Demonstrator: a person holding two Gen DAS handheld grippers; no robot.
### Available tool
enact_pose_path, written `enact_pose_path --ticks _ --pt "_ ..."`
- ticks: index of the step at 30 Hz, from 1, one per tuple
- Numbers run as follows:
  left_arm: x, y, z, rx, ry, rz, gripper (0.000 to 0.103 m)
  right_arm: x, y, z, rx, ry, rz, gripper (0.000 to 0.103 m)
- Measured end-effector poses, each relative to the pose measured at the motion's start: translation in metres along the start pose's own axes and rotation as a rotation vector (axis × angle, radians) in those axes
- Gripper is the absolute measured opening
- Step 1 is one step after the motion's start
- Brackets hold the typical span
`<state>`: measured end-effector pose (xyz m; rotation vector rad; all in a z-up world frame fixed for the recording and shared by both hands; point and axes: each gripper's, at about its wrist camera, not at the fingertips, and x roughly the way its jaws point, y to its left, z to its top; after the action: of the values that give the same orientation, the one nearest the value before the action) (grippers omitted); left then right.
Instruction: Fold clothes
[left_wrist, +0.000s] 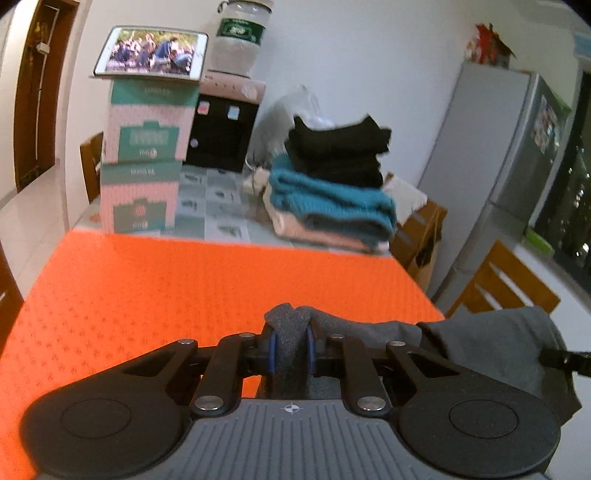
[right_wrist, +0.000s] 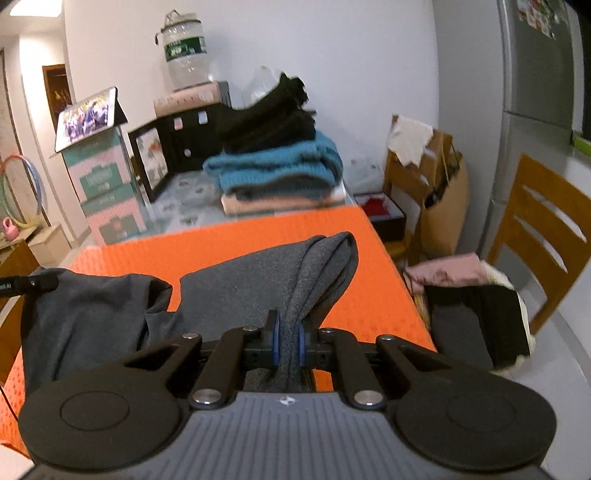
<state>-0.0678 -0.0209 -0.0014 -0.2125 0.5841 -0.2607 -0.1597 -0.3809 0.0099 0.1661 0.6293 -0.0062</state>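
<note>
The grey garment (right_wrist: 258, 280) is a soft, matt knit cloth – finely flecked, draping in smooth folds. Under it the orange table cover (left_wrist: 184, 288) has a dimpled, embossed surface with a faint sheen. At upper centre of the left wrist view, the folded stack (left_wrist: 332, 184) shows a chunky ribbed teal knit below flat black cloth. The chair (right_wrist: 543, 236) at right is smooth, varnished wood – the fridge (left_wrist: 498, 155) brushed grey metal.

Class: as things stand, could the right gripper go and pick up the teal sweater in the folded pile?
Probably not yet. The right gripper is shut on the grey garment, so its jaws are occupied, and black clothes lie on the teal sweater.
</note>
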Motion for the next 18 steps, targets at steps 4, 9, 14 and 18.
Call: enact_pose_path --ticks 4,9,14,18 --pt "0.020 0.000 0.030 0.026 -0.033 0.027 0.018 0.023 0.002 0.032 -0.018 -0.030 0.032 0.011" --pt "0.069 0.010 0.061 0.026 -0.022 0.079 0.018 0.084 -0.007 0.073 -0.028 -0.031 0.077 0.011" --pt "0.135 0.031 0.073 -0.009 0.033 0.124 0.018 0.165 -0.016 0.092 -0.047 0.013 0.088 0.011" --pt "0.184 0.046 0.075 -0.020 0.092 0.154 0.019 0.232 -0.016 0.093 -0.062 0.067 0.096 0.011"
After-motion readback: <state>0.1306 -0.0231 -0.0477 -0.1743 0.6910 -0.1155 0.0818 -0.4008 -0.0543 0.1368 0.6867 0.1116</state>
